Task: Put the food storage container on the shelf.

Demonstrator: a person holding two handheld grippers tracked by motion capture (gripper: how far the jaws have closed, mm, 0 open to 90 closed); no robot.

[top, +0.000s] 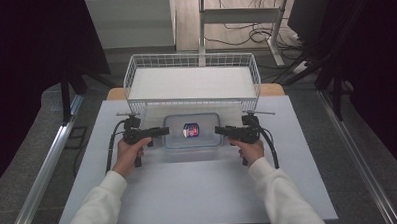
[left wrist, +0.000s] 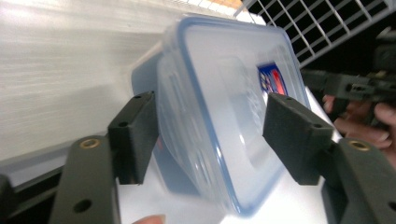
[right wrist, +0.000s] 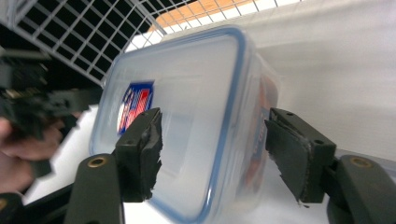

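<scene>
Pale grey surface carries a lidded plastic box just before a wire basket, its long axis running between the left claw and right claw, both open at either end, equally near.

High view overhead; gripper views close (container shared).

Table ahead of me: white top, wooden edge at the far side.
Floor: grey carpet; cables beyond.
Sides: black curtains.
Rails: metal, flanking my table.
</scene>
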